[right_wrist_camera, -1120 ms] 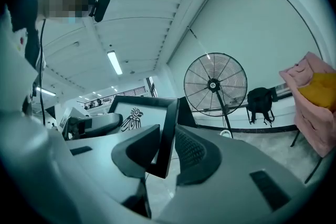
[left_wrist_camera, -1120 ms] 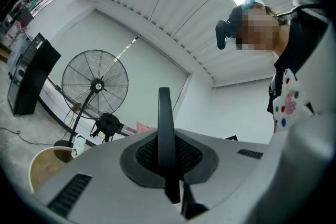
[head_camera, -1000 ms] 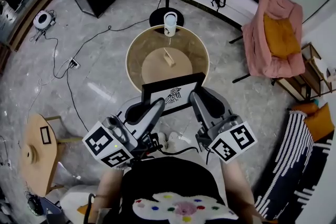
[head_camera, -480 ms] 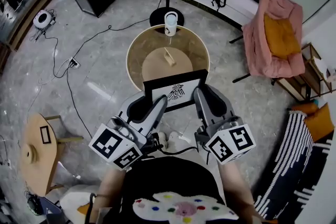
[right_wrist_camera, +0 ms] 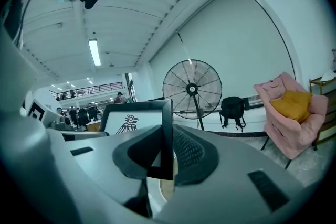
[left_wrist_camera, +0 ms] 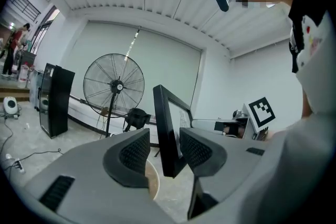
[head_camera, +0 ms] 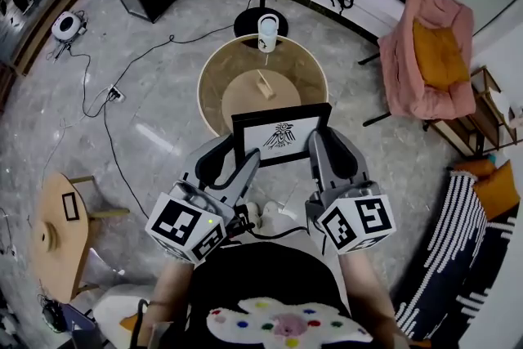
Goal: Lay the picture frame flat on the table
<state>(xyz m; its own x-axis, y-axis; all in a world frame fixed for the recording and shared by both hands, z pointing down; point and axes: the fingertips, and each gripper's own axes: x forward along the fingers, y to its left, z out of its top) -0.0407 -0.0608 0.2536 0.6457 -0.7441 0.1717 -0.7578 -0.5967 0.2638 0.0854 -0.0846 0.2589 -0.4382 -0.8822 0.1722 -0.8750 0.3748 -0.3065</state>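
my right gripper [head_camera: 320,148] is clamped on the right edge of the picture frame [head_camera: 282,135], holding it upright over the near rim of the round table [head_camera: 214,82]. my left gripper [head_camera: 237,157] has just been opening wide. the frame's left edge stands loose between its jaws, probably freeing the frame to tip flat.

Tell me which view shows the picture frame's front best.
Head view: the picture frame faces it, bird print clear. The right gripper view shows the front slanted, partly hidden; the left gripper view, mostly its black edge.
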